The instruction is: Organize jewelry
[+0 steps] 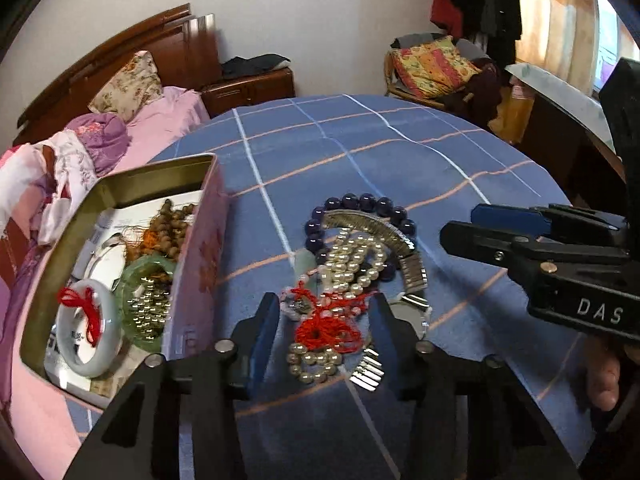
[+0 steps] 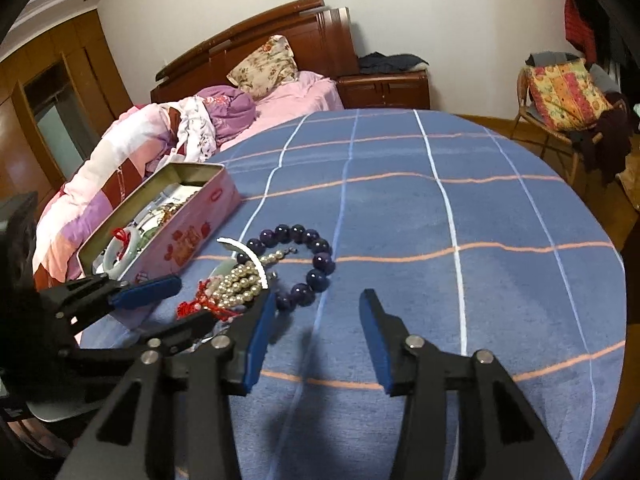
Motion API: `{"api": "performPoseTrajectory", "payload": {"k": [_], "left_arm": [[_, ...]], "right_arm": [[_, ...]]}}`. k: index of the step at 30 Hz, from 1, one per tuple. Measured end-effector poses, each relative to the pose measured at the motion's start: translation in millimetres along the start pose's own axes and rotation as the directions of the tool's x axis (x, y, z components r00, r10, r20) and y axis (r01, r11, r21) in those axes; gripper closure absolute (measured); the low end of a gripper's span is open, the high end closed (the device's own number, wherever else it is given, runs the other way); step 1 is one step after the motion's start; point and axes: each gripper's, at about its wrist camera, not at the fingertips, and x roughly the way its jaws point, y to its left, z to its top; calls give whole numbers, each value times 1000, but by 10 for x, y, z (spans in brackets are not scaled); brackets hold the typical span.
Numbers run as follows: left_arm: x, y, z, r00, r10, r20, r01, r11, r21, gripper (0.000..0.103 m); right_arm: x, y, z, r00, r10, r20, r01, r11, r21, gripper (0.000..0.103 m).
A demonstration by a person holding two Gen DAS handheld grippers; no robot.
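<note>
Jewelry lies heaped at the middle of the round surface, which is covered by a blue cloth crossed with white and orange lines. We see the left gripper with its blue-padded fingers set either side of the heap's near end, around a red knotted cord; whether the pads press it we cannot tell, for the strands overlap and the lower part is blurred. They stand part-way apart. Above the cord at twelve o'clock lie pale, glossy pearl strands, and a ribbed metal watch band curves over them. Round, dark purple beads ring the heap's far side, half covered by the band. A small pale stone piece beside the cord is too blurred to name.

At nine o'clock stands an open pink tin, its near corner cut off by our left gripper's frame. Inside we make out a smooth whitish bangle tied with red thread, a green translucent bangle, brown wooden beads and some printed paper beneath.

Our right gripper hangs spread above bare cloth at three o'clock from the heap, holding nothing. A fingertip shows under it, mostly cropped.
</note>
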Motion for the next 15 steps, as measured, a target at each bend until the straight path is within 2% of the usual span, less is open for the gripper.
{"api": "performPoseTrajectory", "payload": {"k": [1,3,7,10,15], "left_arm": [[7,-4,-4,1000,-7,-5,7,1000,-2,69],[2,5,-11,1000,-7,-6,7,1000,-6,94],[-188,47,-2,997,8,82,-6,1000,-29,96],[-398,113,35,987,30,161,-22,998,-52,97],[-559,299,125,976,50,210,-30,995,-99,97]], "right_arm": [[-1,14,3,1000,-2,3,2,1000,-7,54],[-1,38,5,1000,-2,5,2,1000,-19,55],[-2,24,-4,1000,0,8,1,1000,-17,55],[-2,21,-5,1000,0,9,0,1000,-16,54],[26,126,-18,999,41,-9,-41,998,-41,54]]}}
